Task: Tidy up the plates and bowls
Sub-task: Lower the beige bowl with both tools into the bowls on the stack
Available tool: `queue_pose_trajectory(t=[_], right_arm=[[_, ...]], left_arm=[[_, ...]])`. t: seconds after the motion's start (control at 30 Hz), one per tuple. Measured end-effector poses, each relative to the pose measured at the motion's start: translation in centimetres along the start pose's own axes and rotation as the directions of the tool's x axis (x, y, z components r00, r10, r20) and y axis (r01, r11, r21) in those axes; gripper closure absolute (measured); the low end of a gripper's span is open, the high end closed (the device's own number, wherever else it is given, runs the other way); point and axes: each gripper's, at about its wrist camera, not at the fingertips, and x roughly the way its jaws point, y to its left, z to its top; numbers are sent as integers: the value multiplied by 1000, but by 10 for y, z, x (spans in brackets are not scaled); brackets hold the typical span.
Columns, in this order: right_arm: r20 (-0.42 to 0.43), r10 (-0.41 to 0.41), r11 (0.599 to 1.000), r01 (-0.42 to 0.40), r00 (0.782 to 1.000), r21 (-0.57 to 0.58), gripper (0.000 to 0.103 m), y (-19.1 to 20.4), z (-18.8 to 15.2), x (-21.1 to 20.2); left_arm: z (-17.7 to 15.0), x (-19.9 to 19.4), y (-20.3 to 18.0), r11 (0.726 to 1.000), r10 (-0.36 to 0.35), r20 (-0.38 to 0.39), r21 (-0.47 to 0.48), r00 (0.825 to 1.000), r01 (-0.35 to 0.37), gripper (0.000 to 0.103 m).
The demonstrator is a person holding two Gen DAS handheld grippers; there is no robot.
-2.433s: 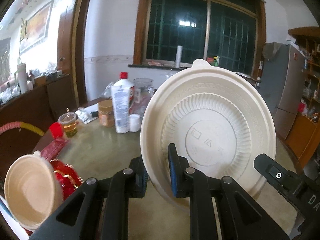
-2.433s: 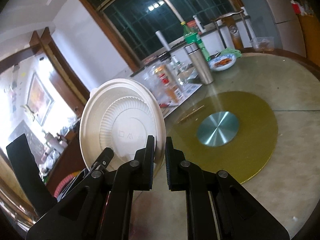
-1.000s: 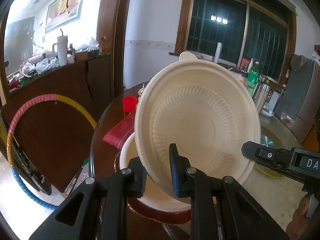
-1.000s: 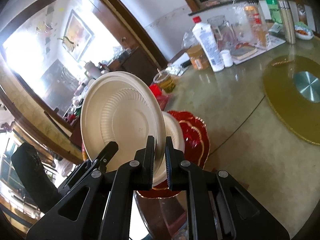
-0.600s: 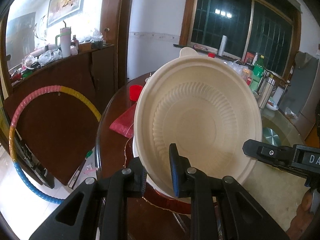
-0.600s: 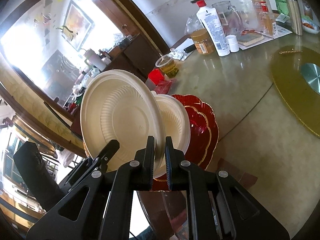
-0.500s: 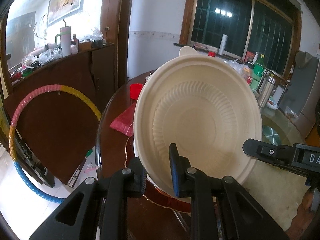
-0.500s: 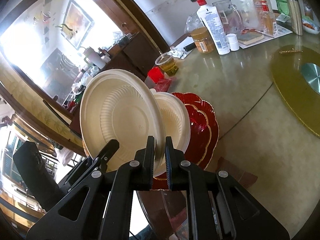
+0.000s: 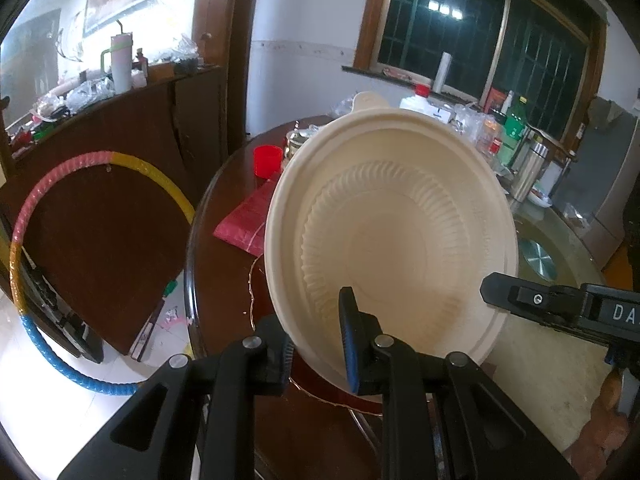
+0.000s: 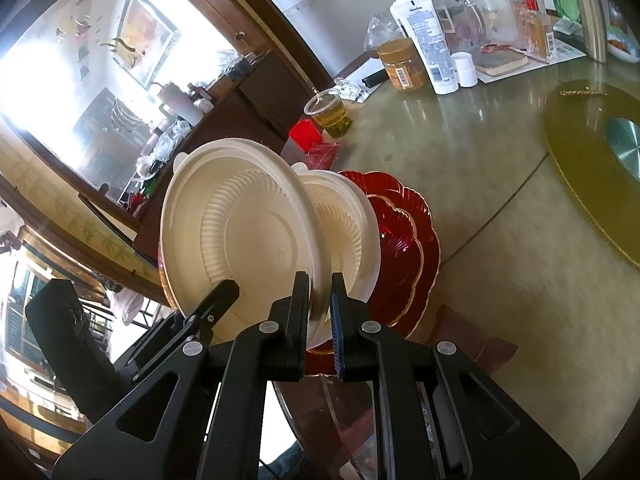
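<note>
A cream disposable bowl (image 9: 392, 232) hangs tilted on edge, its hollow side toward the left wrist camera. My left gripper (image 9: 316, 328) is shut on its lower rim. In the right wrist view the same bowl (image 10: 240, 240) has my right gripper (image 10: 320, 300) shut on its other rim. A finger (image 9: 520, 296) of the right gripper shows at the bowl's right edge. Just behind it a second cream bowl (image 10: 348, 216) lies on stacked red gold-edged plates (image 10: 404, 240) at the table's edge. Whether the two bowls touch is hidden.
Near the stack are a red cup (image 9: 267, 160), a red packet (image 9: 244, 220) and a plastic cup of tea (image 10: 330, 114). Farther back stand a lotion bottle (image 10: 424, 32) and a jar (image 10: 402, 64). A gold turntable (image 10: 592, 168) lies right. A hula hoop (image 9: 100, 168) leans beyond the table edge.
Both grippers carried the bowl from over the table's middle to the stack of red plates. Over the last second it has tipped and sunk closer to the bowl lying there.
</note>
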Motion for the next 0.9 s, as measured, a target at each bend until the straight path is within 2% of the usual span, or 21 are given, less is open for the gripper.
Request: queue_pose_trajectory(t=[0.2,0.4,0.9], right_arm=[[-8,-3,1000,3,1000,-4,94,3,5,0],[-39,21,999,-20,999,41,94,-4,12,4],[-42,6,998,-4,999,58,92,-6,24,6]], left_arm=[[3,3,1,1000,-17,-32,-1,999,17,82],[8,6,1,999,-34,-70,-1,997,34,81],[15,17,4,999,-34,-102,-12,994,33,81]])
